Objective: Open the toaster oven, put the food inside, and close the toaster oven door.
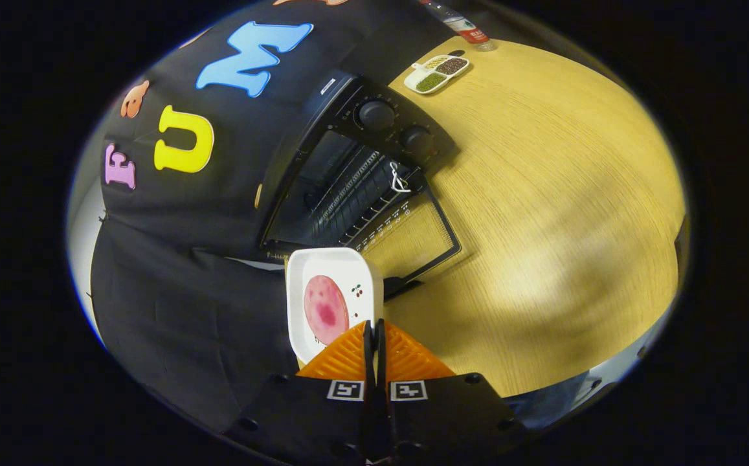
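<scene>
My gripper (374, 333) was clamped on the white dish (332, 301). Ahead, the toaster oven (348, 175) stood open, its door (413, 236) lying flat on the table (542, 194); only the rack (355, 194) occupied the cavity. Right of the oven was bare wood.

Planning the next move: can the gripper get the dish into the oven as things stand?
Probably yes: the gripper is shut on the white dish, the toaster oven door lies open just ahead, and nothing sits between dish and rack.
</scene>
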Available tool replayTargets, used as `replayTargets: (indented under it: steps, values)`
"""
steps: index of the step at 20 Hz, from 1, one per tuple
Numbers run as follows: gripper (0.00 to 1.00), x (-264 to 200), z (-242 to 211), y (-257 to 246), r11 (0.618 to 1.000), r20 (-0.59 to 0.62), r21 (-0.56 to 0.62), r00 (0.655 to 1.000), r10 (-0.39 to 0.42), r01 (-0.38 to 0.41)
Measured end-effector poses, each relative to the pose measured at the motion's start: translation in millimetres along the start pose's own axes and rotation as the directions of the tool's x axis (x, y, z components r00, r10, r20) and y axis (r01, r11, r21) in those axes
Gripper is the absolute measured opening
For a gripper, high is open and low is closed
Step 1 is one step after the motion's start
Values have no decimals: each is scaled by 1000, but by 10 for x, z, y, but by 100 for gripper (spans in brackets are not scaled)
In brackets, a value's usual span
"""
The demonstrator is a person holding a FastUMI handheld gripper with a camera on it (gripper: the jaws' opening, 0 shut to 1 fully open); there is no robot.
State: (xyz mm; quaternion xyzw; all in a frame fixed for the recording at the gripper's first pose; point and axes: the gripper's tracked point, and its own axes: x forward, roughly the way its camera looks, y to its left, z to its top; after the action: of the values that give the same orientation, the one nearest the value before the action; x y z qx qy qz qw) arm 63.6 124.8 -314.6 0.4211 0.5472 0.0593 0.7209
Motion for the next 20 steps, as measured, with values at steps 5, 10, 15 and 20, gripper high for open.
replayTargets:
  steps: [5, 10, 15, 20]
  values:
    - [1, 282, 18, 122, 995, 123, 91, 992, -39, 28]
    - [1, 487, 185, 200, 983, 234, 181, 970, -63, 21]
    - [1, 711, 378, 233, 956, 310, 293, 946, -95, 1]
    - [1, 997, 489, 291, 904, 343, 426, 931, -125, -35]
